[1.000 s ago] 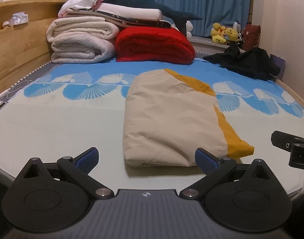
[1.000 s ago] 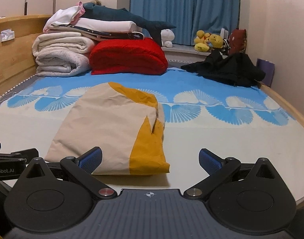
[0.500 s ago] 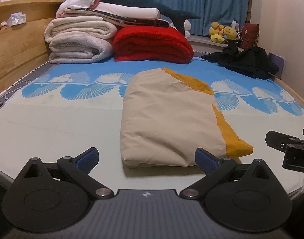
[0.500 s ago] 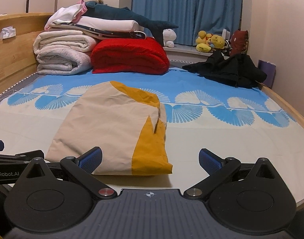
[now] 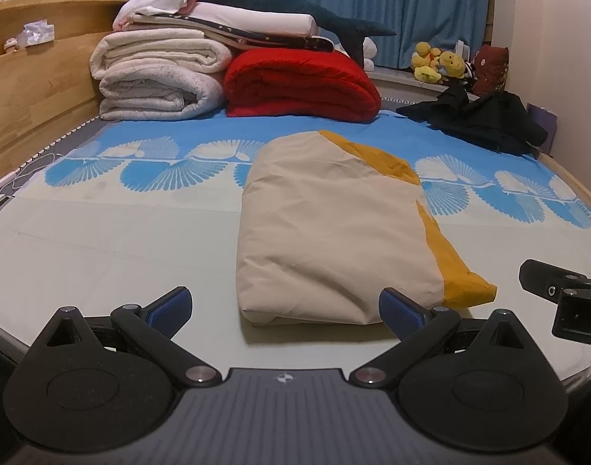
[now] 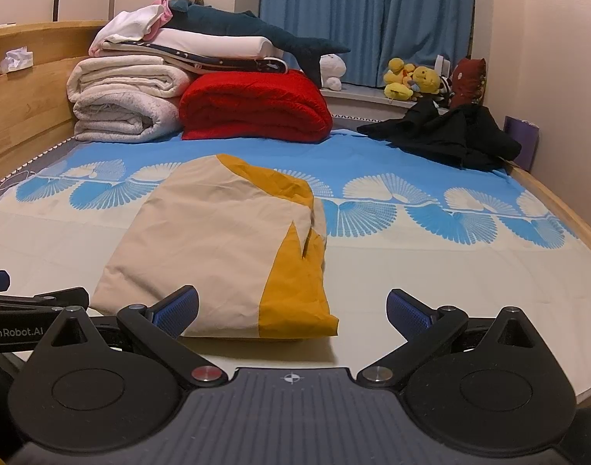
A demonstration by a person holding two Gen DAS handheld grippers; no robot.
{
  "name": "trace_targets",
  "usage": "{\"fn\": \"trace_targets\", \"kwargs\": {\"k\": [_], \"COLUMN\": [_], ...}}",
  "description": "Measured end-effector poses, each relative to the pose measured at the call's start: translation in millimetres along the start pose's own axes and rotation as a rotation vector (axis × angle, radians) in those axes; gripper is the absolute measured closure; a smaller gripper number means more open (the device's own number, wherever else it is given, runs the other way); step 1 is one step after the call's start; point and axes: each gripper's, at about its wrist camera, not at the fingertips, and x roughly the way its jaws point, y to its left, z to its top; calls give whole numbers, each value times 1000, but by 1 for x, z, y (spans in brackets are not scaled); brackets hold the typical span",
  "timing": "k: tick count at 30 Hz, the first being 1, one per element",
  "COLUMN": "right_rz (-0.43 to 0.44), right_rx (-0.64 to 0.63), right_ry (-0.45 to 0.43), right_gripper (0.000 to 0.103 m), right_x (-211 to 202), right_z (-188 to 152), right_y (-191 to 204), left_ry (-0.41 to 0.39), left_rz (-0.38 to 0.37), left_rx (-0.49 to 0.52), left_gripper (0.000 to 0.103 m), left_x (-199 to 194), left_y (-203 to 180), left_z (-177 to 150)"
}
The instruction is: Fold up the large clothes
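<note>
A folded beige and mustard garment (image 5: 334,224) lies flat on the bed, also seen in the right wrist view (image 6: 218,240). My left gripper (image 5: 286,308) is open and empty, just short of the garment's near edge. My right gripper (image 6: 291,308) is open and empty, near the garment's mustard corner. Part of the right gripper shows at the right edge of the left wrist view (image 5: 559,290), and part of the left gripper shows at the left edge of the right wrist view (image 6: 32,302).
Rolled white blankets (image 5: 160,77), a red blanket (image 5: 299,85) and a shark plush (image 5: 295,4) are stacked at the far end. A black garment pile (image 5: 485,120) lies at the far right. A wooden headboard (image 5: 28,89) runs along the left. The bed sheet (image 5: 102,240) stretches to the left.
Both grippers have drifted slightly; the garment looks a little closer in both views. Both grippers stay open and the garment has not moved.
</note>
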Motion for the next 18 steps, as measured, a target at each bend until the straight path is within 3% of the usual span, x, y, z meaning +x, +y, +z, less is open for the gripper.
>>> {"fn": "trace_targets", "kwargs": {"k": [18], "right_rz": [1], "right_rx": [-1], "right_ry": [-2], "right_gripper": [1], "right_x": [0], "right_z": [1], "right_y": [1], "left_ry": [-1], "left_rz": [-11], "left_rx": [5], "left_gripper": [0], "left_x": [1], "left_y": [-2], "left_z": [-1]}}
